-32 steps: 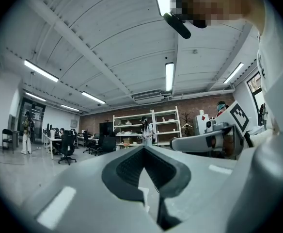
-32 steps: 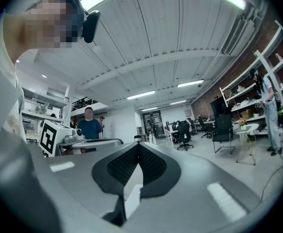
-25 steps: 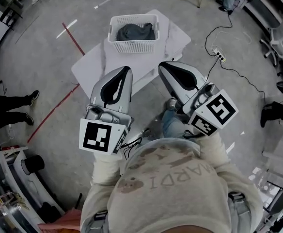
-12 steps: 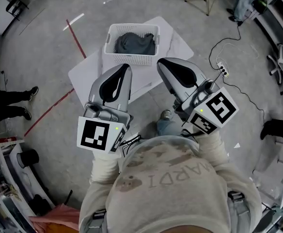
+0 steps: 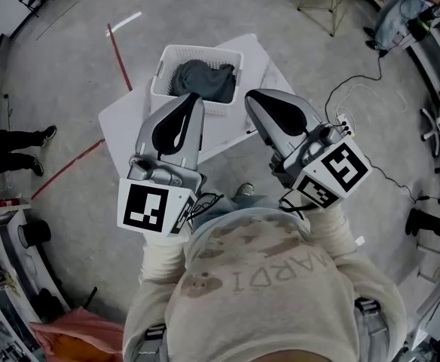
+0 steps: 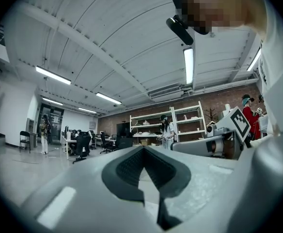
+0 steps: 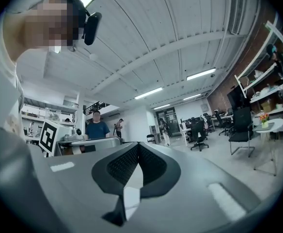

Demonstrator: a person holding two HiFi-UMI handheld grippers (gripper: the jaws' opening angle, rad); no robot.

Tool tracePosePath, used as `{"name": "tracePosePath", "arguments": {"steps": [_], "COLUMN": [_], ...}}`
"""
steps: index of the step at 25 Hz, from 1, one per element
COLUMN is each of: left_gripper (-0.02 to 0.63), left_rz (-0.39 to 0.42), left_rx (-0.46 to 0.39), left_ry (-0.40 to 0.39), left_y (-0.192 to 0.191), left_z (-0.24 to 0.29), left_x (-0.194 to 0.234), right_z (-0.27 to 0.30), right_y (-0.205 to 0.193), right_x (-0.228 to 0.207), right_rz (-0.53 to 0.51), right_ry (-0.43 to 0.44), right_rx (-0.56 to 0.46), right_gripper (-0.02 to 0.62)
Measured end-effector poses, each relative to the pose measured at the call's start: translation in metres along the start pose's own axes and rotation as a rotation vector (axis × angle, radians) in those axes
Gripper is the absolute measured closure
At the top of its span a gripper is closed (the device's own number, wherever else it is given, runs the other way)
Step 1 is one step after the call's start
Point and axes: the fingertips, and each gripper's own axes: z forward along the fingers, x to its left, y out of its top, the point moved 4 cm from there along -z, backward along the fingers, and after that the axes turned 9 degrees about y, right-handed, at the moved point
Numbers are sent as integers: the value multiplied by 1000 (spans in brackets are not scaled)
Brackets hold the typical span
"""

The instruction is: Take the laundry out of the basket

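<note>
Basket (image 5: 176, 52) draws closer as I walk up to the white table (image 5: 122, 121), dark laundry (image 5: 202, 80) heaped inside it, untouched. Both left gripper (image 5: 195, 98) and right gripper (image 5: 252, 97) are pinched shut on nothing, so grabbing hasn't started.

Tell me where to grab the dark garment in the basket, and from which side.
Probably pinch a raised fold near the middle of the dark garment, coming down through the open top: the basket walls ring it on every side, and the crumpled cloth heaps upward.
</note>
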Motion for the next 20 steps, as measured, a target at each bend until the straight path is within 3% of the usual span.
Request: {"name": "tracePosePath", "arguments": {"steps": [10, 20], "left_gripper": [604, 604], "left_rz": [-4, -21], "left_rx": [43, 47], "left_ry": [57, 32], "left_y": [-12, -23], "left_z": [28, 71], "left_x": [44, 116], "right_z": [38, 119], "right_y": [-11, -11], "right_x": [-34, -67], "right_rz": [43, 28], "right_ry": [29, 29], "right_rx": [22, 51], "right_gripper": [568, 568]}}
